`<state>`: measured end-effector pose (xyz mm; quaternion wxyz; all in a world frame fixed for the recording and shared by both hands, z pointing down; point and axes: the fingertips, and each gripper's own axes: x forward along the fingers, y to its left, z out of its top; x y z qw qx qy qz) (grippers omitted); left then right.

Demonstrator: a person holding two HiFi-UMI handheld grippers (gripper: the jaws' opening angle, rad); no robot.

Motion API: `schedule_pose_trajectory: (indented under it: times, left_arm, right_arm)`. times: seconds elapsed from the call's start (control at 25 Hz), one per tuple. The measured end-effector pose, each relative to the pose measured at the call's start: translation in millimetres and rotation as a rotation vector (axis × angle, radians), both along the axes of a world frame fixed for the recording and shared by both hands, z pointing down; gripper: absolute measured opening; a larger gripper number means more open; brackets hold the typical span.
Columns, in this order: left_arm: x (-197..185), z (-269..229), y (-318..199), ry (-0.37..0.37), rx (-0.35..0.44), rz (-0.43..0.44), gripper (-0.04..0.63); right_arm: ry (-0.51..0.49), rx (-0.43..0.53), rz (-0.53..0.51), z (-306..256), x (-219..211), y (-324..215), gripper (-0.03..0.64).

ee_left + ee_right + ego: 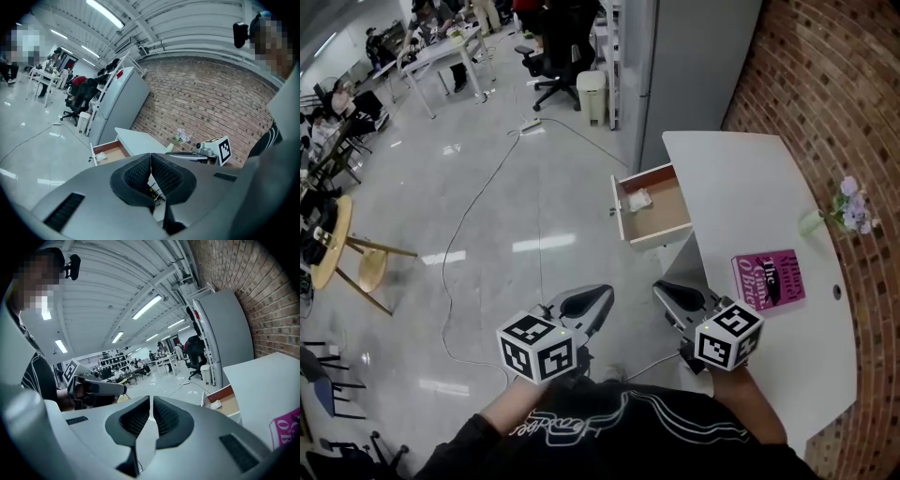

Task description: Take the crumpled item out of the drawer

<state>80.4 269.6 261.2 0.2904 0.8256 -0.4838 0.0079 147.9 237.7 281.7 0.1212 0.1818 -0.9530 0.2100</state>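
Note:
The wooden drawer [661,223] stands pulled out from the white table [741,178]. A small pale crumpled item [637,200] lies in its far left corner. The item also shows in the left gripper view [101,157] and the right gripper view [215,404]. My left gripper [606,292] and right gripper [660,286] hover side by side near my body, well short of the drawer. Both are shut with nothing between the jaws, as their own views confirm: left gripper [151,154], right gripper [152,398].
A pink book [769,278] lies on the table at my right, and a small vase of flowers [842,210] stands by the brick wall. A grey cabinet [694,66] rises behind the table. A cable [478,216] runs across the glossy floor; office chairs and desks stand far off.

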Motion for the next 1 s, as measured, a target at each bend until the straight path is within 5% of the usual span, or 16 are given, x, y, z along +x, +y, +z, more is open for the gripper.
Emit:
schedule_pose_trajectory:
  times: [0.52, 1.0]
  left_arm:
    - [-15, 24, -81, -0.019, 0.000, 0.055, 0.023]
    - [-83, 73, -246, 0.016, -0.116, 0.146, 0.023]
  right_arm:
    - [-0.016, 0.002, 0.079, 20, -6, -76, 0.052]
    - [0.038, -0.124, 0.172, 72, -75, -233, 0.052]
